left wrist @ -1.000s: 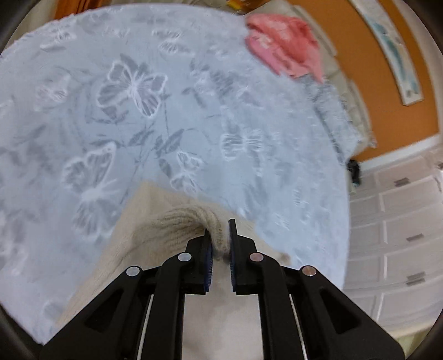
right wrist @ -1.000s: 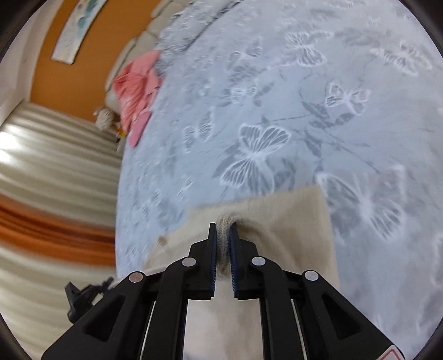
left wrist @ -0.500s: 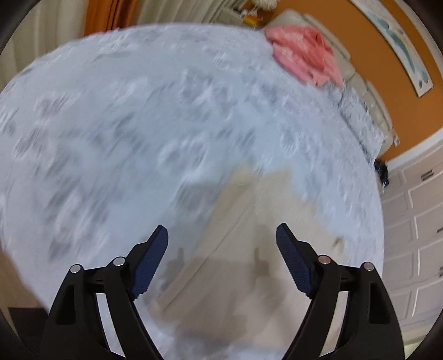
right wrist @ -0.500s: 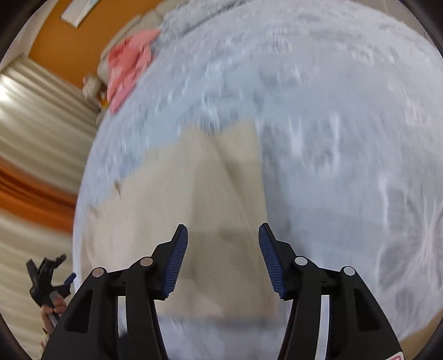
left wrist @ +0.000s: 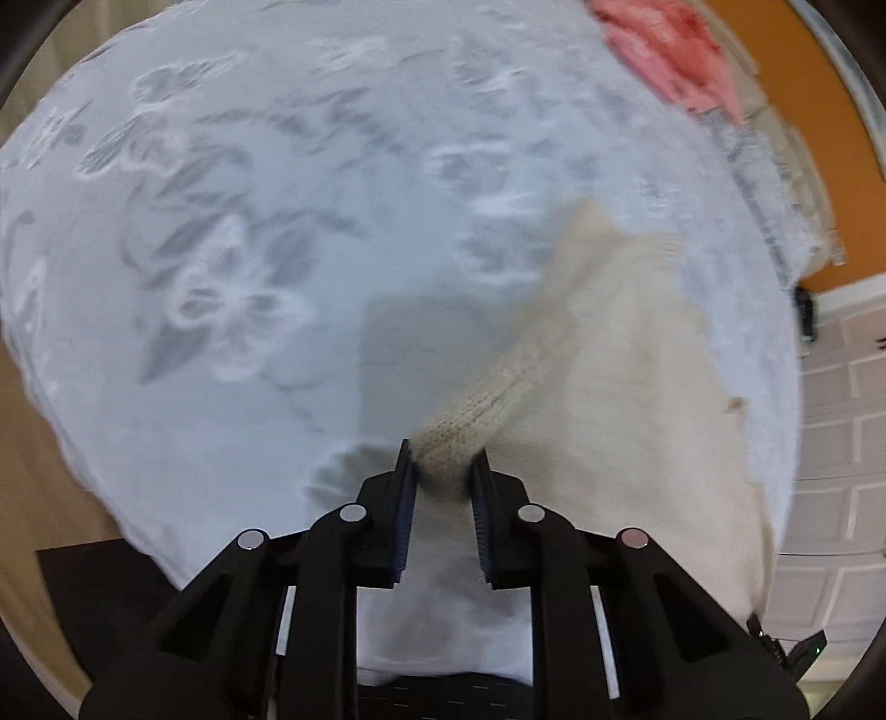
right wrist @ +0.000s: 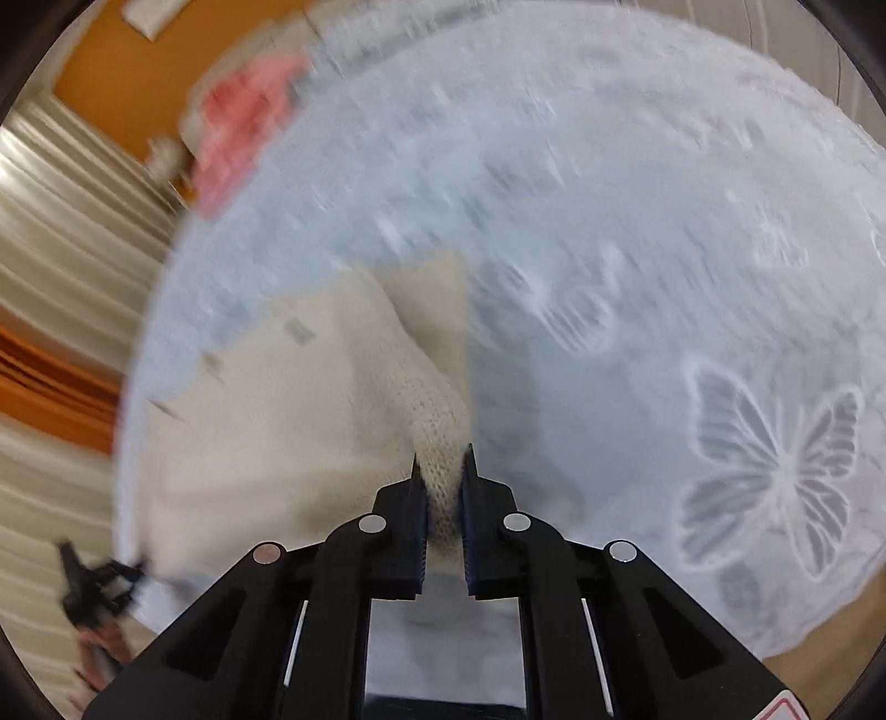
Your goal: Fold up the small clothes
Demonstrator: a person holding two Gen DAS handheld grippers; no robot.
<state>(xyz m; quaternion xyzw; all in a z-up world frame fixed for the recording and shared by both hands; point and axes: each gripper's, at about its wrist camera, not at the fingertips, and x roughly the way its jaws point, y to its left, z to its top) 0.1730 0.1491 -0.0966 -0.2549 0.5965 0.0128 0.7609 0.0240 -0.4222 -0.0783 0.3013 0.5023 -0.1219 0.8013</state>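
Observation:
A cream knitted garment (left wrist: 620,354) lies on a pale blue butterfly-print cloth (left wrist: 232,232). My left gripper (left wrist: 443,459) is shut on a ribbed edge of the garment, which stretches away to the upper right. In the right wrist view the same cream garment (right wrist: 277,399) spreads to the left, and my right gripper (right wrist: 442,462) is shut on another ribbed fold of it. Both views are blurred by motion.
A pink garment (left wrist: 670,50) lies at the far edge of the cloth; it also shows in the right wrist view (right wrist: 238,127). White drawers (left wrist: 841,421) stand at the right, an orange wall (left wrist: 803,111) behind. Curtains (right wrist: 66,232) hang at the left.
Both grippers let go of the garment and opened half a second ago. Now each has shut again on a ribbed edge of the cream garment at a new place.

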